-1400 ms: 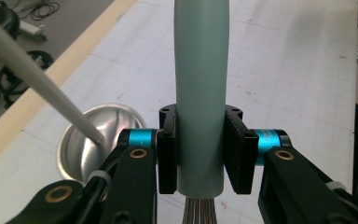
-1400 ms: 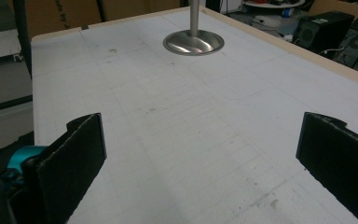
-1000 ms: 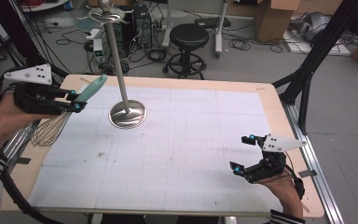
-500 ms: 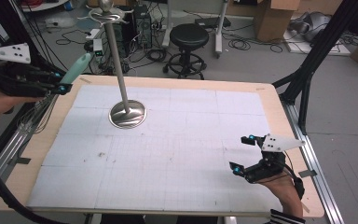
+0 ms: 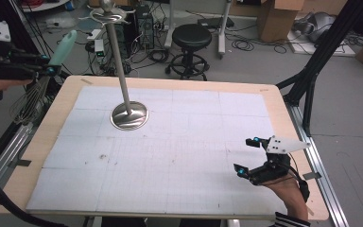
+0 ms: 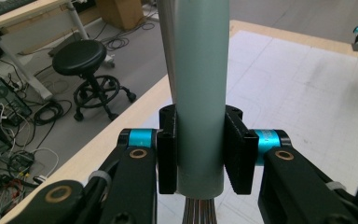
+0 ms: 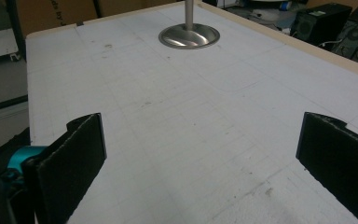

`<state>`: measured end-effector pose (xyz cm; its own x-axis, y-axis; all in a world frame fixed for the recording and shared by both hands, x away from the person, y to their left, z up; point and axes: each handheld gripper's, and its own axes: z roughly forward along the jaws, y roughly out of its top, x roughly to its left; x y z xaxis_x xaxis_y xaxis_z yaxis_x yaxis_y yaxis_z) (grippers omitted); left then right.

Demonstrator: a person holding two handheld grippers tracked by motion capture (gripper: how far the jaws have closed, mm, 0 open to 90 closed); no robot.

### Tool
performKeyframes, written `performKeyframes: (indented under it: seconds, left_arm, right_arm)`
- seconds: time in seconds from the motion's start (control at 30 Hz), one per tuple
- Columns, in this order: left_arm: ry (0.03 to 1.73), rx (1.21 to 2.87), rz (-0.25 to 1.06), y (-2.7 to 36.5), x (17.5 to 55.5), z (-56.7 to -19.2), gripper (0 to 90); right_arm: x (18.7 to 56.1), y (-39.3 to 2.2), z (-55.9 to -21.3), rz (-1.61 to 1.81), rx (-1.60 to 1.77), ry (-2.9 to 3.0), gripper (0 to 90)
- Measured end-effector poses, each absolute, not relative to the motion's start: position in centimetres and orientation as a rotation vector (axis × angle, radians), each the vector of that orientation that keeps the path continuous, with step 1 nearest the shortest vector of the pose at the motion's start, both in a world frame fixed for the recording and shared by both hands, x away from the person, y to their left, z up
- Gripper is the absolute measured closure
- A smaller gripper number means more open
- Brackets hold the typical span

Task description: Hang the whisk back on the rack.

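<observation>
L gripper (image 5: 45, 71) upper left clamped on whisk (image 5: 52, 66) handle; R gripper (image 5: 250, 156) jaws apart, empty. Risk: whisk could hit stand (image 5: 123, 90) pole, tipping it.

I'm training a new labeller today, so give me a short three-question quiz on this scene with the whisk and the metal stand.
1. True or false: the left gripper is shut on the whisk by its pale green handle.
2. Where do the whisk's wires point? A) down B) up C) at the stool
3. Fill in: the right gripper rests with its jaws ____ near the table corner.

Key:
1. True; the pads clamp the handle on both sides.
2. A; the wires hang below the gripper, off the table's left edge, apart from the metal stand.
3. Open, with nothing between them.
</observation>
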<state>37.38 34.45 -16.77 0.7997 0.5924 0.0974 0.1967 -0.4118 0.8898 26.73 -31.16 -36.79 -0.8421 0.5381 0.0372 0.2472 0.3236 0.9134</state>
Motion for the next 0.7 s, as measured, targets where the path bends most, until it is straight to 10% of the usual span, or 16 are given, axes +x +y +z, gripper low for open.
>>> performKeyframes:
  seconds: [0.7]
  left_arm:
    - [0.642,1.94,0.493,33.8,41.1,-15.6,69.6]
  right_arm:
    - [26.5,-31.6,-36.7,1.523,0.722,2.307,0.5]
